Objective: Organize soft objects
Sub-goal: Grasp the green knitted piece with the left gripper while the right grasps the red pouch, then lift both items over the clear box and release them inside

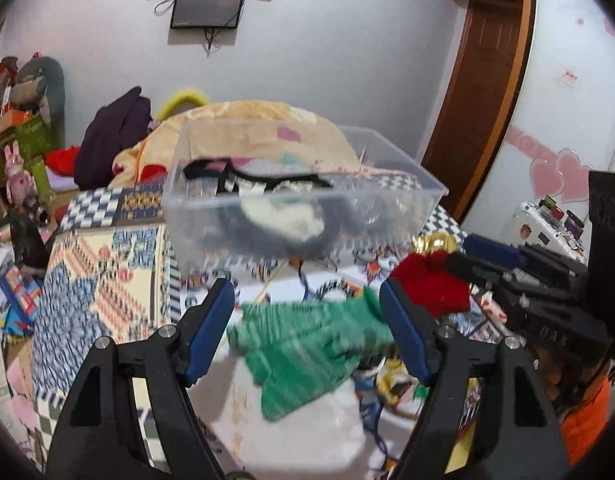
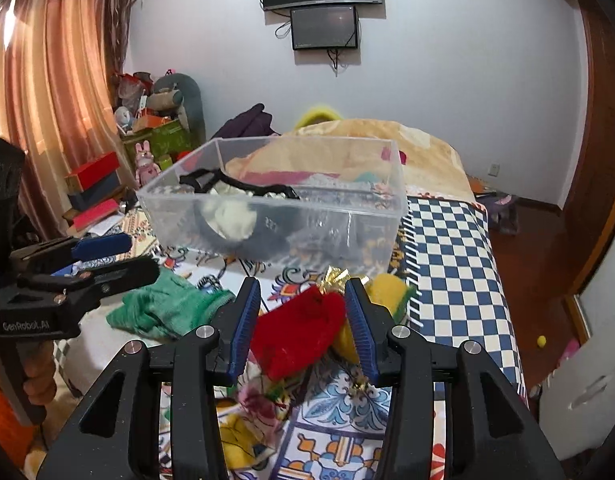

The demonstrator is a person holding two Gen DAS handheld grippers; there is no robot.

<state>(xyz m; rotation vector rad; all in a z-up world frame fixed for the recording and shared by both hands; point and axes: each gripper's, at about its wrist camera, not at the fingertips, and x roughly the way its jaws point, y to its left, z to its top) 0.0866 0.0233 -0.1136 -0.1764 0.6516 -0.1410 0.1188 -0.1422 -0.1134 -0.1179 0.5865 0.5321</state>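
Note:
A clear plastic box [image 1: 391, 216] [image 2: 347, 236] stands on the patterned bed, with black and white soft pieces [image 2: 231, 216] inside it. In front of it, a green knit cloth [image 1: 307, 348] [image 2: 163, 308] lies on a white cloth. My left gripper [image 1: 305, 292] [image 2: 141, 256] hovers over it, open, its pads wide of the cloth. To the right, a red knit piece [image 2: 299, 332] [image 1: 427, 288] lies between the fingers of my right gripper [image 2: 303, 292] [image 1: 463, 254]. That gripper is open, its pads close beside the red piece. A yellow soft item [image 2: 387, 288] lies just right of it.
A peach quilt [image 1: 259, 120] and dark purple clothing [image 1: 115, 132] are piled behind the box. Boxes, toys and books crowd the floor at the left [image 2: 95, 192]. The bed's checkered edge [image 2: 455, 272] drops to a wooden floor on the right. A hand [image 2: 35, 376] holds the left gripper.

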